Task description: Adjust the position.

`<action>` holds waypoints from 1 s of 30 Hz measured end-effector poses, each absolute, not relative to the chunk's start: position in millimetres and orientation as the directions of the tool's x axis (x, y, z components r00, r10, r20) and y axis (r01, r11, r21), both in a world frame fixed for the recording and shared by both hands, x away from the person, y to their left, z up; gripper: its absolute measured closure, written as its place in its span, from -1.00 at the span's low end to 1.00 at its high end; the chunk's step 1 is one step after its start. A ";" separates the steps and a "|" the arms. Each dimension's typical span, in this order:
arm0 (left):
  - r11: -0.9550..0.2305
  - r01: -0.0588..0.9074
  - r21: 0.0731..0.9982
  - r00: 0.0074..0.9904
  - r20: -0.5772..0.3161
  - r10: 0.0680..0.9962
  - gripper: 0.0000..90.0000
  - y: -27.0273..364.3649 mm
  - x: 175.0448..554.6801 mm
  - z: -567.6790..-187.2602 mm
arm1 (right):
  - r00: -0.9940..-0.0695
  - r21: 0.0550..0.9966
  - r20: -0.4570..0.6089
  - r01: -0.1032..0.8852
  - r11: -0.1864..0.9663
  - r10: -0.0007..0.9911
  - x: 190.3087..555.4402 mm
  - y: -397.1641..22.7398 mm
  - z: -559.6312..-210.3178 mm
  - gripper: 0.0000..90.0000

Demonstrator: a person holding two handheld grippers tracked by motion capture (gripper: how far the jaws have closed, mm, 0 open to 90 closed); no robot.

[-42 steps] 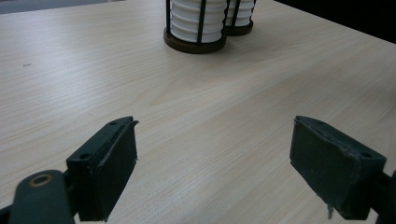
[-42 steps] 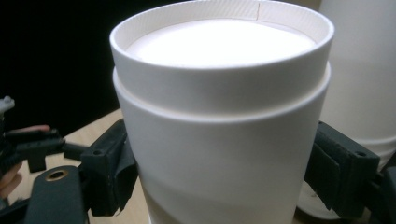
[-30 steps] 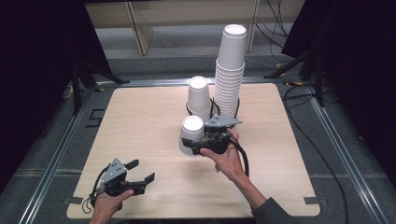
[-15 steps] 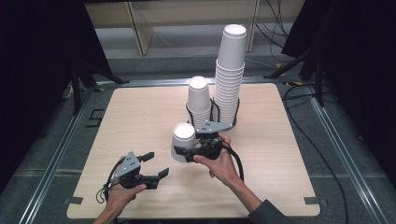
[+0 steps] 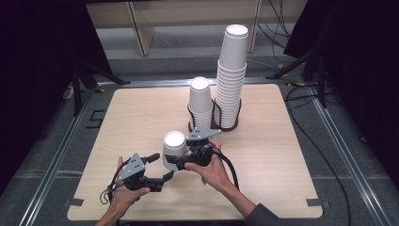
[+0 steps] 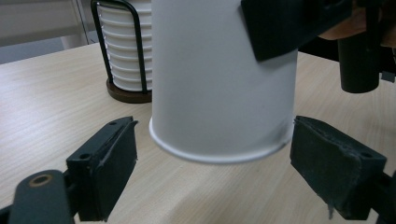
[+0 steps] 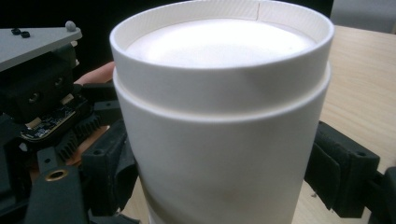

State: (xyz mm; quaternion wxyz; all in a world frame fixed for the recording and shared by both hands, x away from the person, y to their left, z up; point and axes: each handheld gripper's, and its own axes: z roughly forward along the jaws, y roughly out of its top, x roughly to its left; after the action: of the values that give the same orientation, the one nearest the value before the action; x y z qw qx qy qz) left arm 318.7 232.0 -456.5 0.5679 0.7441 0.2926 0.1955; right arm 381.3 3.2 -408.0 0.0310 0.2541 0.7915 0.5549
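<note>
A white paper cup (image 5: 174, 148) is held upside down a little above the wooden table (image 5: 282, 155). My right gripper (image 5: 175, 159) is shut on its sides from the right. In the right gripper view the cup (image 7: 219, 130) sits between the black pads, pressed on both sides by my right gripper (image 7: 229, 179). My left gripper (image 5: 160, 167) stands open just left of and nearer than the cup. In the left gripper view the cup's rim (image 6: 219, 154) hangs between the spread jaws of my left gripper (image 6: 212, 175), clear of both pads.
A tall stack of white cups (image 5: 233, 75) and a shorter stack (image 5: 200, 101) stand in a black wire holder (image 5: 214, 123) at the table's far middle. The shorter stack in its holder (image 6: 123, 51) shows behind the held cup. Dark floor and rails surround the table.
My right gripper has carried the cup left and toward the near edge. My left gripper has moved right, so its open jaws now flank the cup's rim.
</note>
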 end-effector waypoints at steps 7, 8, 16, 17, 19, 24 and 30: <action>-0.199 0.217 0.956 0.751 -0.034 0.659 -0.71 228.1 317.1 -456.1 | -0.872 0.887 0.238 0.374 0.271 0.428 376.7 12.4 -409.5 -0.56; -0.179 0.208 0.962 0.756 -0.042 0.653 -0.74 226.7 318.3 -457.4 | -0.866 0.884 0.246 0.385 0.266 0.435 375.2 13.3 -409.5 -0.56; -0.177 0.222 0.959 0.747 -0.051 0.663 -0.92 224.8 317.9 -456.0 | -0.875 0.889 0.299 0.401 0.223 0.380 371.0 21.5 -410.0 -0.56; -0.176 0.224 0.959 0.746 -0.053 0.664 -0.93 225.1 318.0 -456.0 | -0.880 0.895 0.287 0.387 0.222 0.378 371.0 22.6 -410.6 -0.56; -0.145 0.224 0.964 0.751 -0.076 0.656 -0.94 224.5 319.5 -456.8 | -0.878 0.889 0.311 0.404 0.217 0.364 368.3 24.0 -409.5 -0.56; -0.141 0.239 0.961 0.751 -0.091 0.654 -0.93 226.1 319.4 -456.2 | -0.883 0.893 0.298 0.392 0.221 0.361 366.0 25.6 -408.7 -0.56; -0.135 0.244 0.960 0.758 -0.102 0.644 -0.79 228.2 319.0 -454.6 | -0.887 0.894 0.307 0.393 0.213 0.346 364.6 27.2 -408.4 -0.59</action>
State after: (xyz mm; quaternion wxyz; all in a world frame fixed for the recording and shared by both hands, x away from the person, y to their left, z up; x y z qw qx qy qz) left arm 319.0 228.2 -454.6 0.5838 0.7336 0.3026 0.1715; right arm 364.6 27.2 -408.4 -0.0204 0.2373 0.7786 0.5806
